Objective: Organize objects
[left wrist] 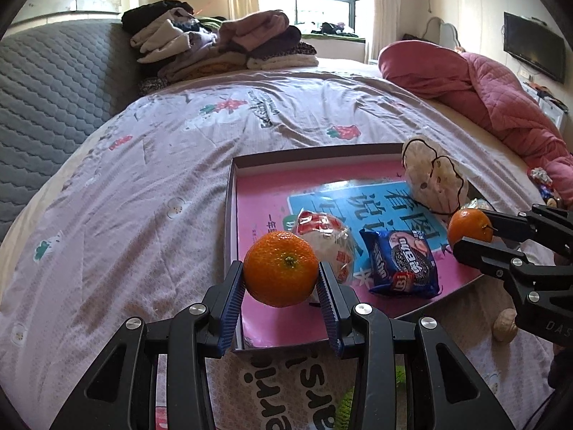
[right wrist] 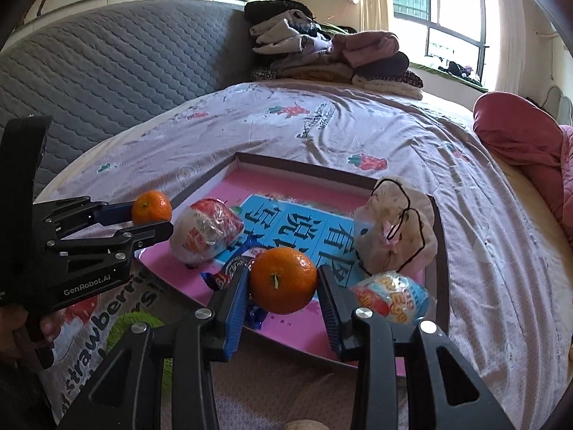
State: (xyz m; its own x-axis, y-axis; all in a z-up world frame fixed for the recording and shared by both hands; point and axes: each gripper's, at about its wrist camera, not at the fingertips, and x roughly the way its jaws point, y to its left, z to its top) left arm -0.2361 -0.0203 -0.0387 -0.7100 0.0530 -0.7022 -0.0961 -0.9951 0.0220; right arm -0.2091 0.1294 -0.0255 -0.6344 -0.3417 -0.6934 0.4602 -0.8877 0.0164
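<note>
— Gripping a mandarin (left wrist: 281, 268) in your left gripper (left wrist: 283, 286), you have it clamped between both blue pads, stem end facing the camera, over the near-left corner of the pink tray (left wrist: 250, 186). It's round, so no long axis to speak of.

— And my right?

— Your right gripper (right wrist: 283, 290) is closed on a second mandarin (right wrist: 283, 280), stem turned toward the lens and a little left, above the tray's near edge. It hides most of the blue cookie packet (right wrist: 232, 268); from the left wrist view that packet (left wrist: 401, 265) lies flat, long axis running toward the tray's far edge.

— What else is cut off?

— The wrapped bun (left wrist: 329, 240) sits partly behind your left mandarin. A plush toy (left wrist: 433, 179) leans on the tray's far-right corner. One wrapped snack (right wrist: 394, 297) near the right edge is blurred; you can't read it.
</note>
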